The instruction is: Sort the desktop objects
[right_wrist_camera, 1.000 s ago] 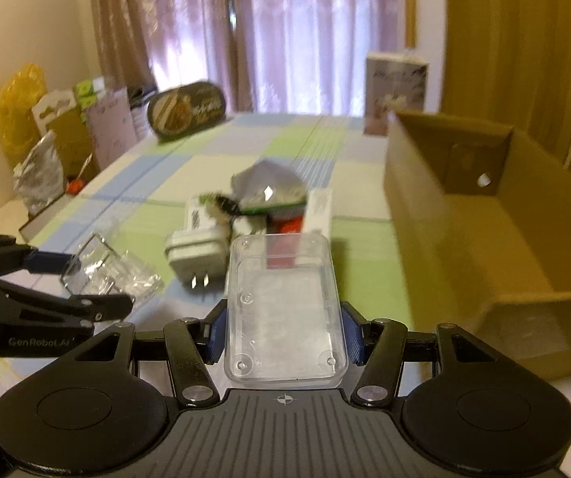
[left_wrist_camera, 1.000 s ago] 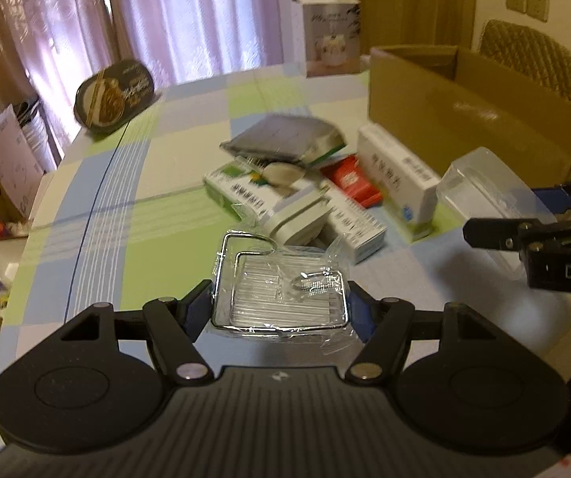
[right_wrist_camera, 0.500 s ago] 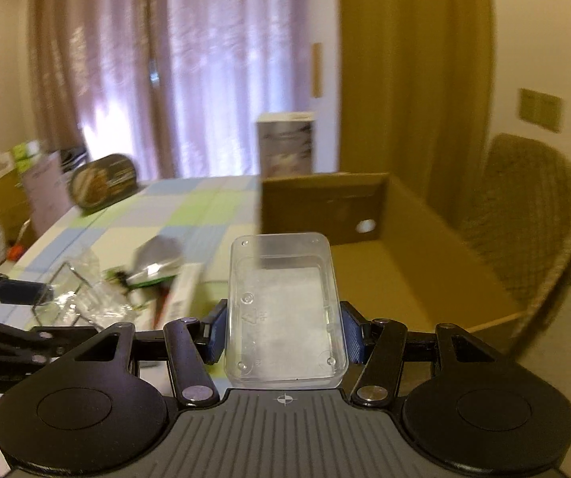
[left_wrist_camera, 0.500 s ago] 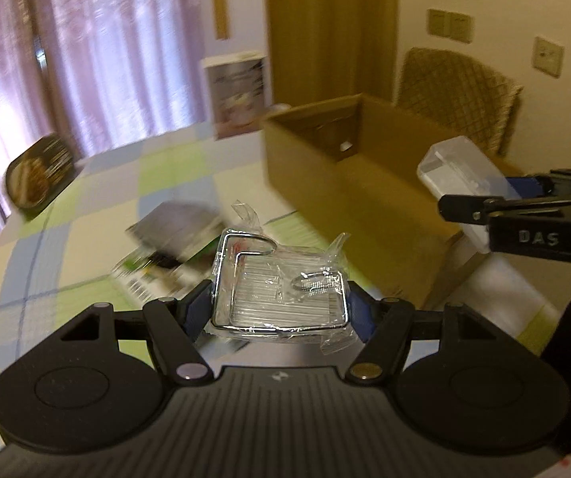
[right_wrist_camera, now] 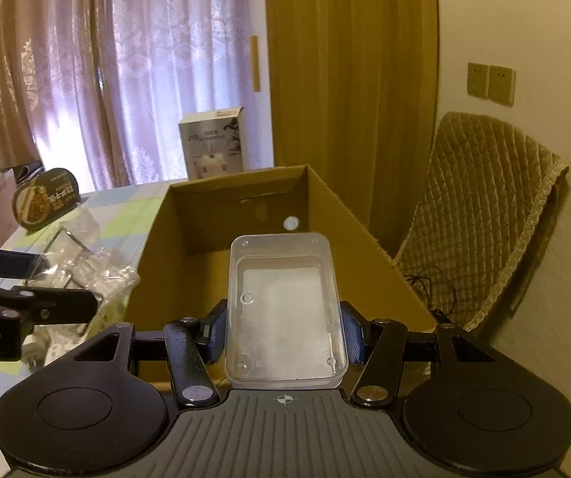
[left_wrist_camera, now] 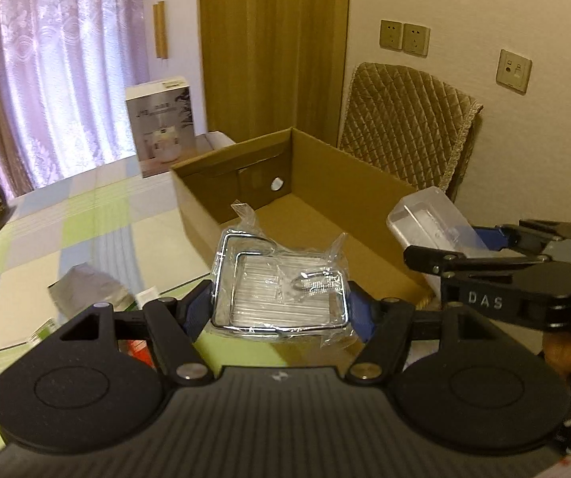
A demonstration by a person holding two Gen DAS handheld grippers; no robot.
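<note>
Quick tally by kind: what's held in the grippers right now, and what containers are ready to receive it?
Wire racks in plastic wrap: 1, in the left gripper (rack)
Clear plastic boxes: 1, in the right gripper (box)
Open cardboard boxes: 1, nothing visible inside
Total: 3

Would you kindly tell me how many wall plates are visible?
3: two adjoining wall plates above the chair, and one lower to their right. Others may be hidden.

Cardboard box (right_wrist_camera: 253, 247) open-topped, floor bare, entry unobstructed from above. Right side hemmed by quilted chair (right_wrist_camera: 484, 215). Left approach cluttered by packets on table (left_wrist_camera: 86, 215).
</note>
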